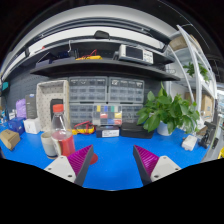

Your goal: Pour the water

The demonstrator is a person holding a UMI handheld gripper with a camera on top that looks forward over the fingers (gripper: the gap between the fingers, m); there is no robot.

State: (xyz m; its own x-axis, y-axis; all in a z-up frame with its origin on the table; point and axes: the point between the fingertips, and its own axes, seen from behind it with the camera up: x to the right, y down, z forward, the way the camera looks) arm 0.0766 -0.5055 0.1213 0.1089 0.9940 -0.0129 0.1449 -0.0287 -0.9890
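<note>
A clear plastic bottle with a red cap [60, 127] stands on the blue table [115, 150], to the left of and just beyond my left finger. Its lower part looks reddish. A pale cup-like container [49, 146] stands right beside it on its left. My gripper [112, 162] is open, with its two purple pads spread wide and only bare blue tabletop between them. The left fingertip [82, 158] is close to the bottle's base, and I cannot tell if they touch.
A potted green plant [167, 110] stands at the right back. A grid of small drawers [105, 92] and a small box [108, 119] line the back of the table. A tall beige perforated box [48, 100] is behind the bottle. Shelves run overhead.
</note>
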